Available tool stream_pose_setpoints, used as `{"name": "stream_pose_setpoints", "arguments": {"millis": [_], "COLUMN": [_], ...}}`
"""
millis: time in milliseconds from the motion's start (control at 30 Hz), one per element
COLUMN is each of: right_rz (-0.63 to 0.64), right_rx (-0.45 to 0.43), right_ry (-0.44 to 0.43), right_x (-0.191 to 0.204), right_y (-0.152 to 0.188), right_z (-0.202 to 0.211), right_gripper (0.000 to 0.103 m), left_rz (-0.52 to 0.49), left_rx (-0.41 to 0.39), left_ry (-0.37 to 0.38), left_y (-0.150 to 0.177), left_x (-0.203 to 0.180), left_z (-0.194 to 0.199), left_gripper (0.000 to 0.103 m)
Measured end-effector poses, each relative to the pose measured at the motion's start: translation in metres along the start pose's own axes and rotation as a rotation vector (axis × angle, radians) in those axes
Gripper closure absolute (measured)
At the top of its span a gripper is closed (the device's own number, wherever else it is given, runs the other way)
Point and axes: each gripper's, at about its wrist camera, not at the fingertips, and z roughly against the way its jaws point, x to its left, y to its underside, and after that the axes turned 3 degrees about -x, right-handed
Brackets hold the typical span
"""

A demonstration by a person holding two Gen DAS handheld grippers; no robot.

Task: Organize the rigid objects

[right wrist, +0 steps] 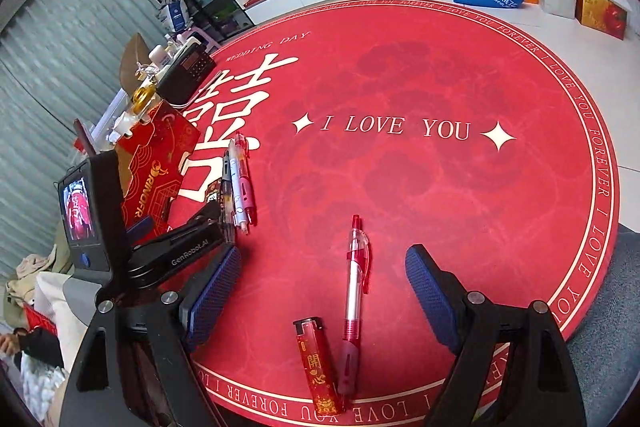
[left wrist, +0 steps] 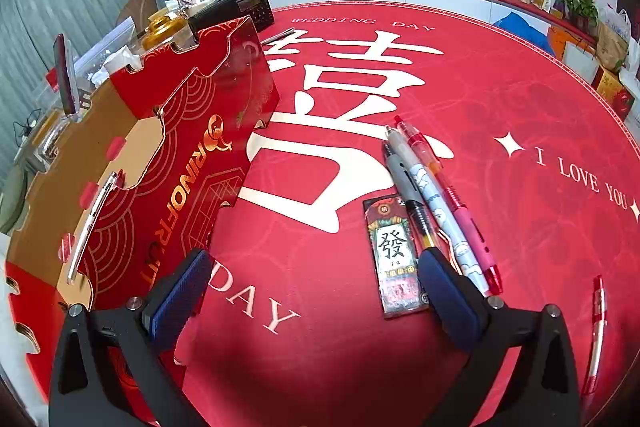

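Left gripper (left wrist: 316, 285) spread, empty, above red mat (left wrist: 500, 99). Three pens (left wrist: 434, 203) side by side, right of centre, touching card pack (left wrist: 396, 255). Red box (left wrist: 168, 163) at left. Right gripper (right wrist: 324, 301) spread, empty; red pen (right wrist: 354, 287) and lighter (right wrist: 318, 367) between fingers, lower centre.

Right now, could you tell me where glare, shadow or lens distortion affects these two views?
Left wrist view: glare on the glossy red box washes out its upper panel; the left gripper casts a dark shadow on the mat. Right wrist view: fisheye bends the mat's rim lettering and darkens the corners; the lighter and red pen stay sharp.
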Motion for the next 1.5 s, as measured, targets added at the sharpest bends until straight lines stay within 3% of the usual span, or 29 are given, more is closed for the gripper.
{"name": "stream_pose_setpoints", "arguments": {"millis": [200, 300, 367, 700, 800, 867, 933, 967, 1033, 1133, 1433, 1500], "right_rz": [-0.026, -0.035, -0.027, 0.107, 0.119, 0.178, 0.263, 0.307, 0.358, 0.377, 0.318, 0.31], "right_rx": [0.005, 0.002, -0.002, 0.07, 0.094, 0.105, 0.087, 0.08, 0.08, 0.087, 0.087, 0.076], "right_ry": [-0.002, 0.003, 0.014, 0.217, 0.195, 0.231, 0.305, 0.343, 0.333, 0.319, 0.282, 0.271], "right_x": [-0.008, -0.012, -0.015, -0.018, -0.01, 0.001, 0.012, 0.017, 0.023, 0.026, 0.019, 0.018], "right_y": [0.0, -0.001, -0.002, 0.015, 0.022, 0.029, 0.034, 0.036, 0.04, 0.042, 0.04, 0.038], "right_z": [-0.002, -0.001, 0.002, -0.008, -0.014, -0.022, -0.027, -0.029, -0.03, -0.028, -0.02, -0.014], "right_gripper": [0.018, 0.018, 0.018, 0.019, 0.029, 0.039, 0.055, 0.058, 0.08, 0.092, 0.092, 0.092], "left_rz": [-0.026, -0.048, -0.008, 0.001, 0.039, 0.07, 0.088, 0.091, 0.094, 0.116, 0.081, 0.067], "left_rx": [0.02, 0.021, 0.025, -0.024, -0.033, -0.024, -0.018, -0.017, -0.016, -0.007, 0.014, 0.037], "left_ry": [0.038, 0.005, 0.018, 0.02, 0.058, 0.081, 0.1, 0.107, 0.113, 0.137, 0.182, 0.2], "left_y": [0.001, -0.001, -0.001, 0.005, 0.008, 0.009, 0.009, 0.009, 0.009, 0.009, 0.003, 0.0], "left_x": [-0.004, -0.008, -0.001, -0.006, 0.001, 0.005, 0.007, 0.008, 0.008, 0.011, 0.0, -0.002], "left_z": [-0.004, -0.009, -0.012, -0.007, -0.009, -0.011, -0.012, -0.013, -0.013, -0.016, -0.02, -0.02], "left_gripper": [0.0, 0.0, 0.0, 0.0, 0.0, 0.0, 0.0, 0.0, 0.0, 0.0, 0.001, 0.006]}}
